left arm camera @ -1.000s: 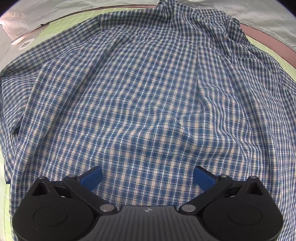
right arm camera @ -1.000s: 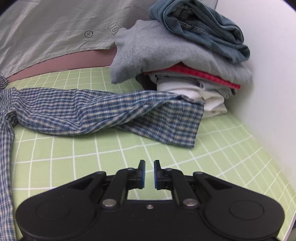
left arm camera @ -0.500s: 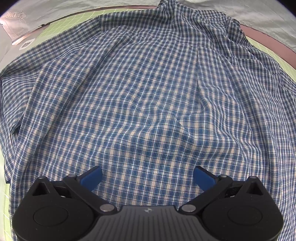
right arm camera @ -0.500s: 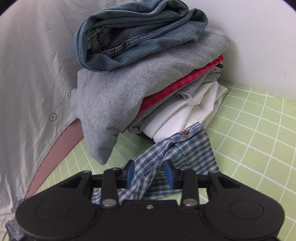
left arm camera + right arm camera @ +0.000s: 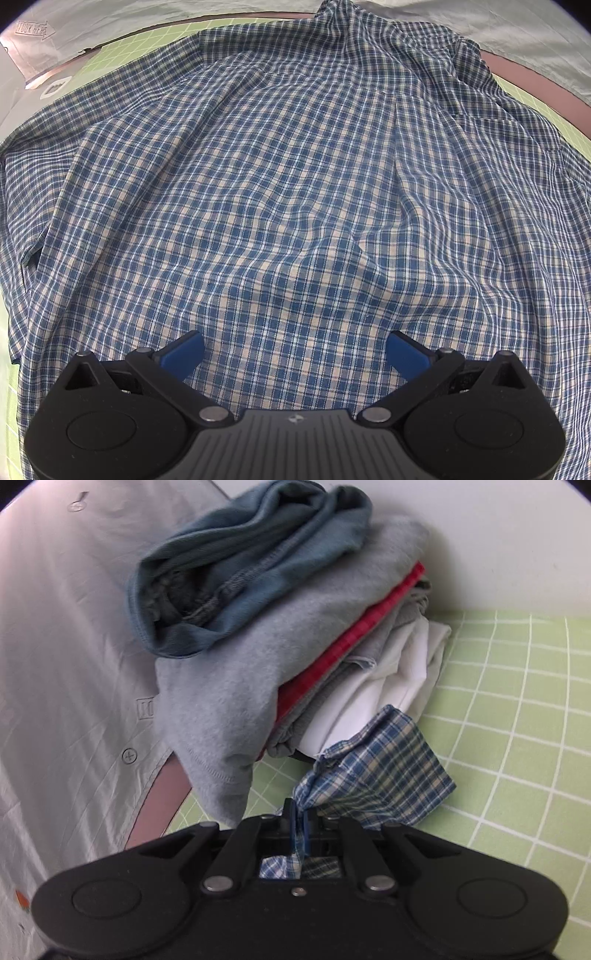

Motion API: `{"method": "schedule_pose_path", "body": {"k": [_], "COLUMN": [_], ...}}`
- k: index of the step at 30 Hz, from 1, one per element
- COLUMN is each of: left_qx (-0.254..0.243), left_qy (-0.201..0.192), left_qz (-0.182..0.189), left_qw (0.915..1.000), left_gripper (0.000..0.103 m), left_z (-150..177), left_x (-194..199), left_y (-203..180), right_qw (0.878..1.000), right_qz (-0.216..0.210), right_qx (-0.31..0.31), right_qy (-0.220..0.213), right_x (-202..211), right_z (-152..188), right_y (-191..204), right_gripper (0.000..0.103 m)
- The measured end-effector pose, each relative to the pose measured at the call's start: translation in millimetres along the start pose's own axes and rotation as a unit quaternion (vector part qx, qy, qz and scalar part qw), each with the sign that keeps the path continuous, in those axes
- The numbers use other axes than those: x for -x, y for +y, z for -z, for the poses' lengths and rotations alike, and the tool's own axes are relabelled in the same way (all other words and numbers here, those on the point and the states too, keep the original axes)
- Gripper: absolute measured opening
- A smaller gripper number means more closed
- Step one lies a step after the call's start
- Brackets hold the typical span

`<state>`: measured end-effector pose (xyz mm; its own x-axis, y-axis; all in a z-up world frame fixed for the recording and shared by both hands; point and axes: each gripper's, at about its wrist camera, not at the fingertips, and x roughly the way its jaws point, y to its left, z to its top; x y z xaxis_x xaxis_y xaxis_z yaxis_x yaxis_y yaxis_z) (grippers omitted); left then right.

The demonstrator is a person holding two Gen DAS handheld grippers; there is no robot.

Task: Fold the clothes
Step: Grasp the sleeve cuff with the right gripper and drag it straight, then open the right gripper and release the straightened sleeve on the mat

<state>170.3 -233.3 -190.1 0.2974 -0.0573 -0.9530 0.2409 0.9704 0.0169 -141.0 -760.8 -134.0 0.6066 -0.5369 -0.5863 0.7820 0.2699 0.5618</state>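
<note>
A blue and cream plaid shirt (image 5: 280, 192) lies spread back-up on the green grid mat, filling the left wrist view, its collar at the far edge. My left gripper (image 5: 294, 354) hovers open over the shirt's lower back, its blue pads wide apart with nothing between them. In the right wrist view my right gripper (image 5: 298, 818) is shut on the shirt's sleeve cuff (image 5: 384, 775), which bunches up out of the pinched pads just in front of the clothes pile.
A pile of folded clothes (image 5: 280, 635) stands against the white wall (image 5: 498, 542): jeans on top, then a grey sweatshirt, a red layer and white garments. Grey sheeting (image 5: 62, 657) lies to the left. Bare green grid mat (image 5: 517, 738) stretches to the right.
The right gripper moved in to the sleeve cuff by the pile, took the cuff between its pads and closed on it. The left gripper and the shirt body have stayed still.
</note>
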Motion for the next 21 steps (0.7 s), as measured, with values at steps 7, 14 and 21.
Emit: {"method": "schedule_pose_path", "body": {"k": [7,14,21], "left_qx": [0.000,-0.002,-0.002], "left_qy": [0.000,-0.002,-0.005], "left_qz": [0.000,0.000,0.001], "left_qw": [1.0000,1.0000,1.0000], "left_gripper": [0.103,0.103,0.103], "left_z": [0,0,1], "left_x": [2,0,2], "left_y": [-1,3,2], "right_qw": [0.994,0.995,0.995], "right_qz": [0.069,0.077,0.067], "right_qx": [0.055,0.023,-0.050], "right_qy": [0.057,0.057,0.046], "right_x": [32,51,55], "right_z": [60,66,44], "right_y": [-24,-37,-48], "right_gripper": [0.008,0.036,0.047]}}
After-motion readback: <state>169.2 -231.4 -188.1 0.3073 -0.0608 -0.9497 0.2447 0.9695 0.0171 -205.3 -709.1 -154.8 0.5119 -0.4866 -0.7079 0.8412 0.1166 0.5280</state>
